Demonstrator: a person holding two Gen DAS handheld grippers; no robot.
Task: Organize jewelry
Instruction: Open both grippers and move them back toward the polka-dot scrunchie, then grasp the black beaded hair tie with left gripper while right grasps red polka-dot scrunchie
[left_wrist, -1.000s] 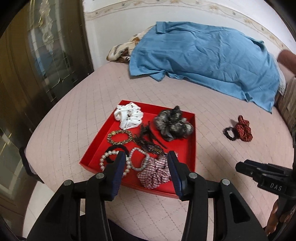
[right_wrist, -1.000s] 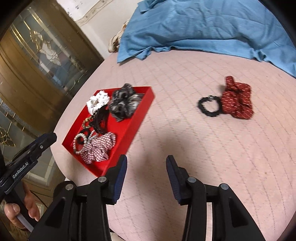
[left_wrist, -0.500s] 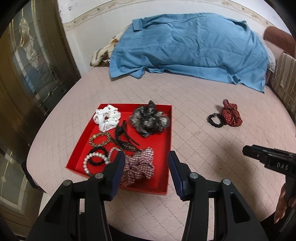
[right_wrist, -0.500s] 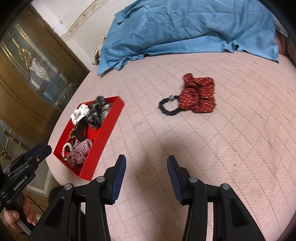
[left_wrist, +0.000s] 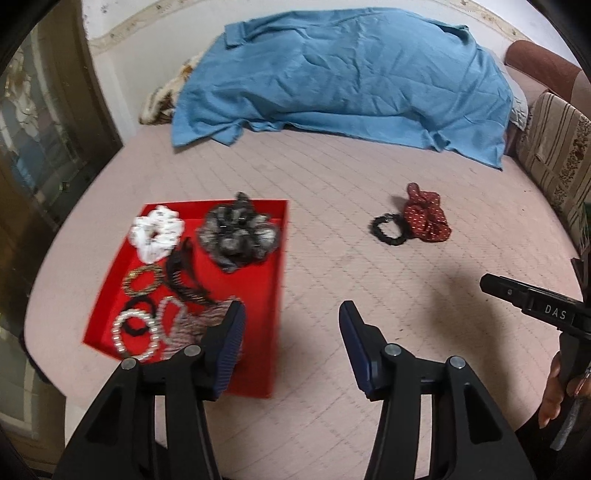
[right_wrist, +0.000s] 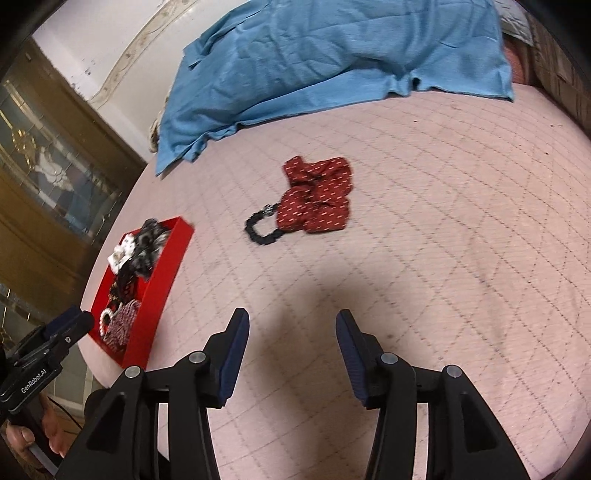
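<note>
Both grippers empty, jaws opening: left gripper (left_wrist: 291, 332), right gripper (right_wrist: 291, 339). Approach red scrunchie (right_wrist: 317, 201) mid-bed squarely; avoid snagging the touching black hair tie (right_wrist: 260, 229).

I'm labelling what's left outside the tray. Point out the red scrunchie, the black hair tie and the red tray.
red scrunchie (right_wrist: 317, 201): right wrist view, middle of its fabric.
black hair tie (right_wrist: 258, 232): right wrist view, its lower loop.
red tray (left_wrist: 271, 280): left wrist view, bare floor inside.

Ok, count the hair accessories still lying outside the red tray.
2: a red scrunchie and a black hair tie touching its left side, both on the pink bedcover, right of the red tray.
</note>
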